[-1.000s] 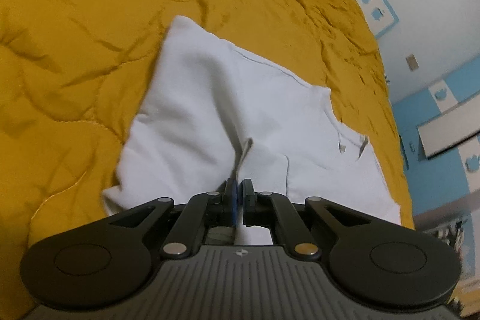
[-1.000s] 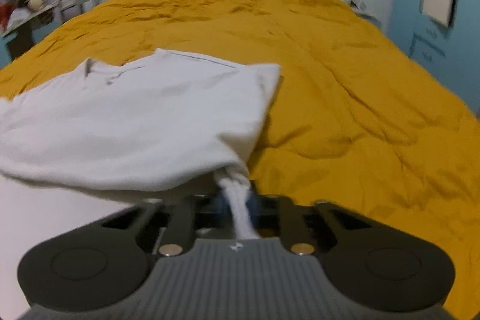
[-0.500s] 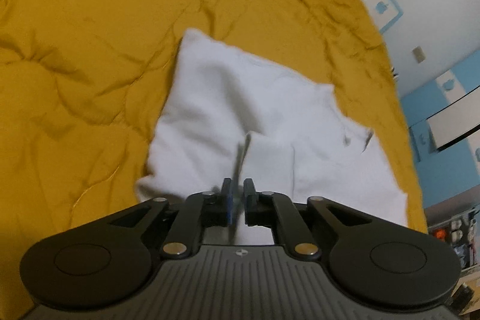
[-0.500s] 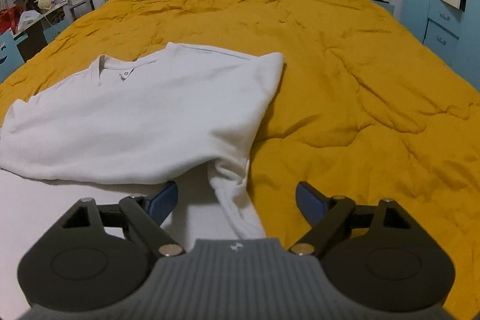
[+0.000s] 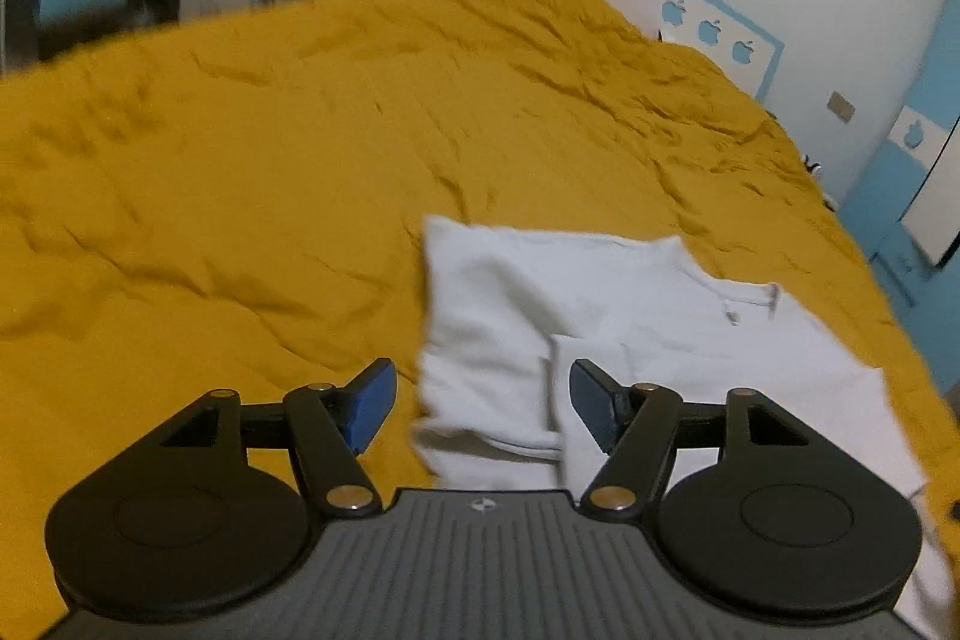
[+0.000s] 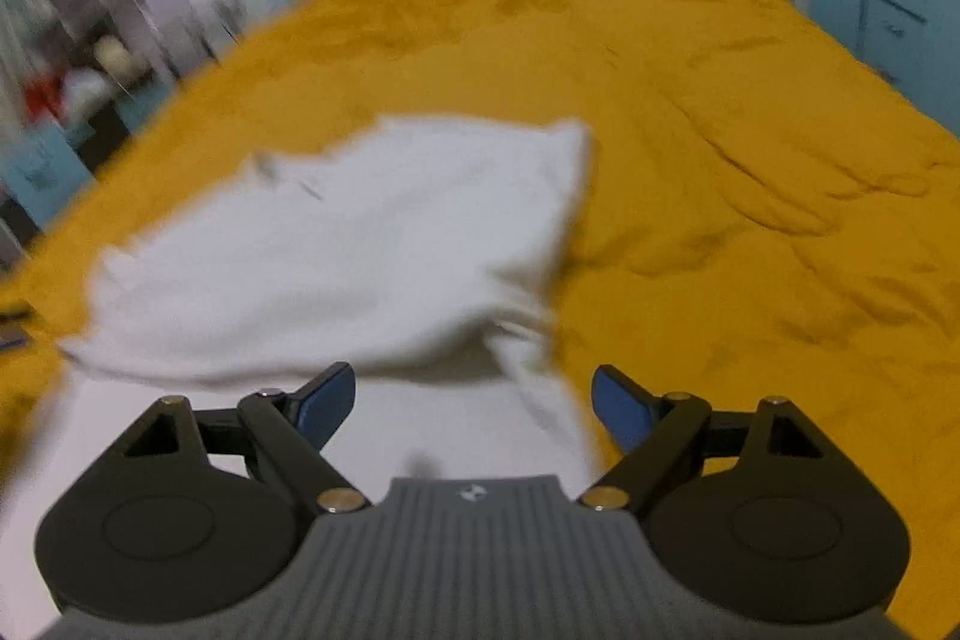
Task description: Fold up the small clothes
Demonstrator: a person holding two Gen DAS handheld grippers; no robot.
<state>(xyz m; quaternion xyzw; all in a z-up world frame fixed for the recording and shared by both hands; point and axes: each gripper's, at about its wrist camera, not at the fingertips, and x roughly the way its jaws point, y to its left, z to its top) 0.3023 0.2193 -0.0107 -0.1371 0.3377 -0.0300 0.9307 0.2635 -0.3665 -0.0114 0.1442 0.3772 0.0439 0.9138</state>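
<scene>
A small white shirt (image 5: 600,304) lies partly folded on the mustard-yellow bedspread (image 5: 240,172), its collar toward the right in the left wrist view. My left gripper (image 5: 483,400) is open and empty, just above the shirt's near left edge. The same shirt (image 6: 360,244) shows in the blurred right wrist view, with a folded sleeve trailing toward the camera. My right gripper (image 6: 474,400) is open and empty above the shirt's near edge.
The bedspread (image 6: 750,160) stretches far beyond the shirt on all sides. A headboard with apple cut-outs (image 5: 708,28) stands at the back. Blue drawers (image 6: 888,10) are at the right, and cluttered shelves (image 6: 72,70) at the left.
Both grippers have opened and let go of the shirt: the right one first, the left one after. Both have pulled back and tilted up. The shirt now lies on the bed.
</scene>
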